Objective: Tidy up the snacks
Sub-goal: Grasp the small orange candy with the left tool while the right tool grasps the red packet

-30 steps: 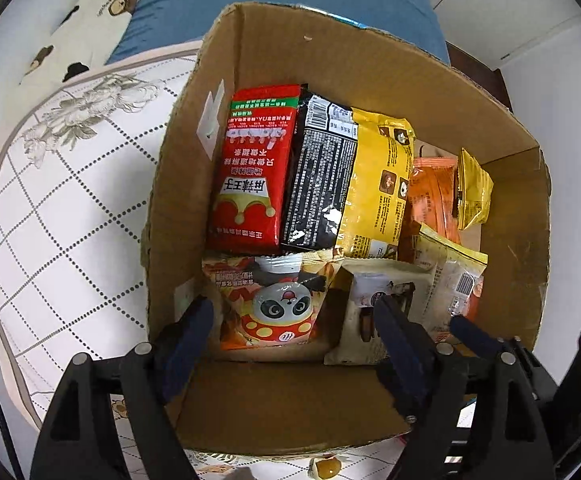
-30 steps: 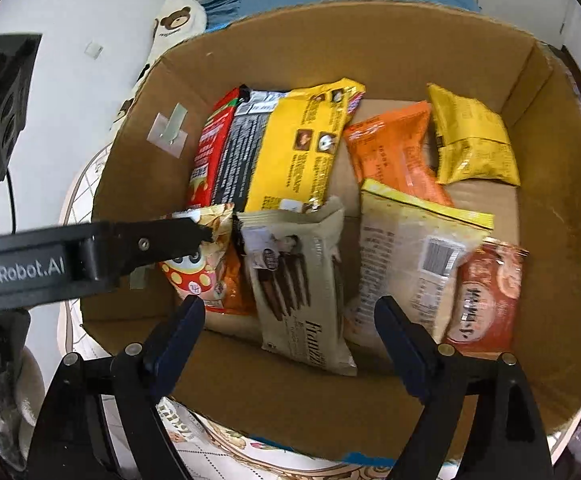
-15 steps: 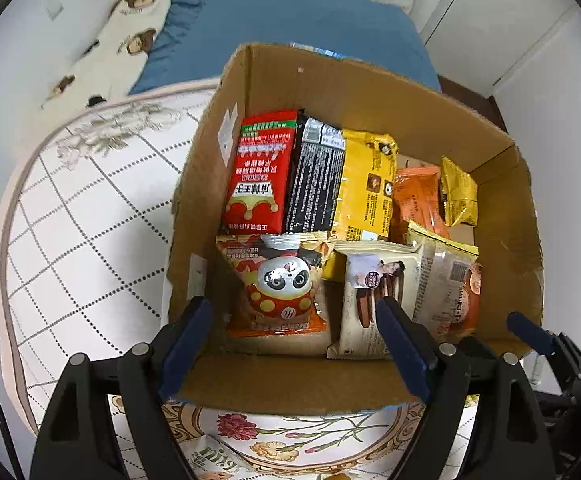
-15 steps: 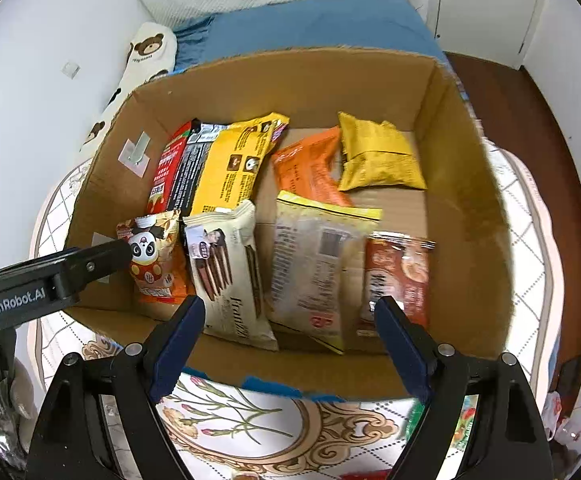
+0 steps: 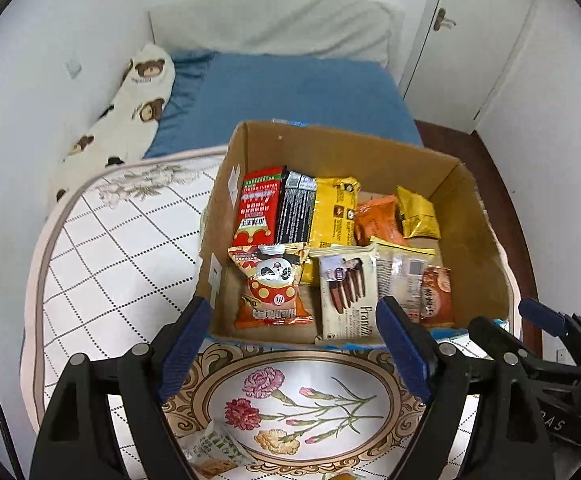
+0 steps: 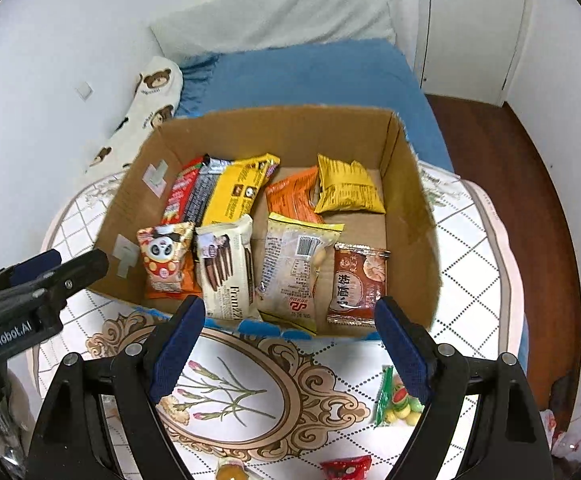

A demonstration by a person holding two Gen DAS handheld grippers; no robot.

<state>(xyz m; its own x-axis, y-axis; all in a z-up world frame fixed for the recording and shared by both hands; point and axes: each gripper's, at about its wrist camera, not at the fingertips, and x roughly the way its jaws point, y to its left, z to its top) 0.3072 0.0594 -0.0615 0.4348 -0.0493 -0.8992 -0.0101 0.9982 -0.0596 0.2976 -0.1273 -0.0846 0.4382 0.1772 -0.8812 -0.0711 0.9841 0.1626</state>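
Observation:
An open cardboard box (image 5: 478,216) (image 6: 414,216) stands on a patterned tablecloth and holds several snack packets in two rows. At its front lie a panda packet (image 5: 274,288) (image 6: 166,260), a cream chocolate-biscuit packet (image 5: 346,292) (image 6: 226,268), a clear bread packet (image 6: 298,272) and a brown pastry packet (image 6: 356,284). Behind them sit red, black and yellow packs, an orange bag and a gold bag (image 6: 346,190). My left gripper (image 5: 294,344) hovers open and empty above the box's front edge. My right gripper (image 6: 286,344) is likewise open and empty there.
Loose snacks lie on the tablecloth (image 6: 462,248) nearer me: a green candy packet (image 6: 396,400), a red wrapper (image 6: 346,466), a white-green packet (image 5: 214,446). Beyond the box is a bed with a blue sheet (image 5: 290,92) and a bear-print pillow (image 5: 130,108). Dark floor (image 6: 530,200) lies right.
Both grippers have pulled up and back from inside the box; the box now looks smaller and the tablecloth in front shows. Both stayed open and empty.

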